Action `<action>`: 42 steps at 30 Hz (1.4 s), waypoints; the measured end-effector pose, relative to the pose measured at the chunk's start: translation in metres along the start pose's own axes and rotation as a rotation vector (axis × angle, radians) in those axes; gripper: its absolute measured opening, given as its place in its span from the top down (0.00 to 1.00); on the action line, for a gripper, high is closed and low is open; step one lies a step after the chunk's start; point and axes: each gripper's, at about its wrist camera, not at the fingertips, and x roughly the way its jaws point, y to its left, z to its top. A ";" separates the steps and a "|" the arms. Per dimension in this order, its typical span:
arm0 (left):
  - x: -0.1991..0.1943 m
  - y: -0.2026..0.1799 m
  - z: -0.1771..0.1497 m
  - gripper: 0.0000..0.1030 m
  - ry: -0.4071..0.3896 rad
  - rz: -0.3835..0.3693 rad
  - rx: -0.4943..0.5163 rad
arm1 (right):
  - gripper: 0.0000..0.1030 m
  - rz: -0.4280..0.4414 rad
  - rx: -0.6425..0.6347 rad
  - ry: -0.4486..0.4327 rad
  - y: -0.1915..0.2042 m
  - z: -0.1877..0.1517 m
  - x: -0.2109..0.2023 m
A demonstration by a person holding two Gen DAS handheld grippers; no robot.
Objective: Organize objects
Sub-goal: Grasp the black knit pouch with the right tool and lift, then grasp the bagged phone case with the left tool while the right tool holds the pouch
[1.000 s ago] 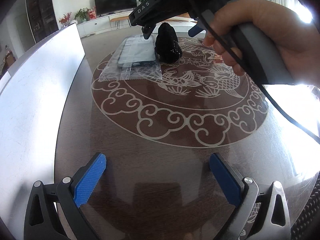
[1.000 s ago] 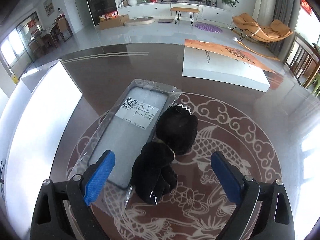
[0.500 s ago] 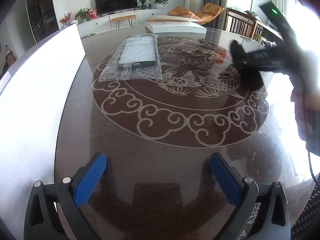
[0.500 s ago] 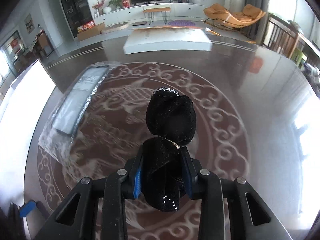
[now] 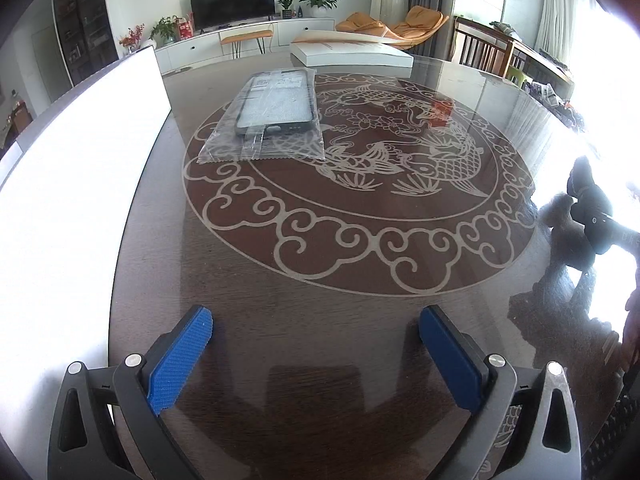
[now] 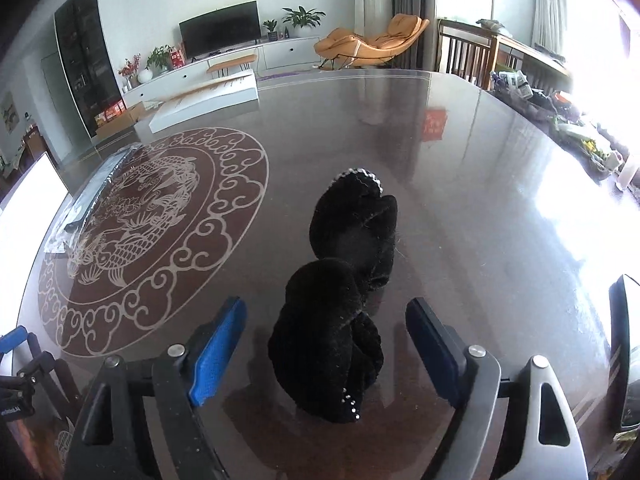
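A dark glossy table (image 5: 360,320) bears a pale round fish-and-cloud pattern (image 5: 360,184). On the pattern's far left lies a phone case in a clear bag (image 5: 276,114). A flat white box (image 5: 352,56) sits at the far edge. A black fuzzy bundle (image 6: 348,288), possibly socks, lies outside the pattern.

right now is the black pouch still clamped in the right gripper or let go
Let go. The right gripper is opening, its blue pads clear of the black pouch, which lies on the table between them.
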 end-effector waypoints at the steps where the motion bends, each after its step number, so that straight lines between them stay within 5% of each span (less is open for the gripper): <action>1: 0.000 0.000 0.000 0.00 0.000 0.000 0.000 | 0.20 0.005 0.004 0.000 -0.001 -0.001 0.000; 25: 0.001 0.000 0.001 0.00 0.010 0.001 0.004 | 0.13 -0.025 -0.046 0.030 0.010 -0.003 0.008; 28: 0.003 -0.002 0.023 0.00 0.092 -0.046 0.014 | 0.13 -0.020 -0.041 0.028 0.009 -0.003 0.008; 34: -0.017 -0.004 0.119 0.00 -0.034 -0.005 0.048 | 0.11 -0.017 -0.047 0.033 0.011 -0.003 0.009; 42: 0.089 0.018 0.210 0.00 0.128 -0.002 0.073 | 0.10 -0.012 -0.042 0.031 0.012 -0.003 0.010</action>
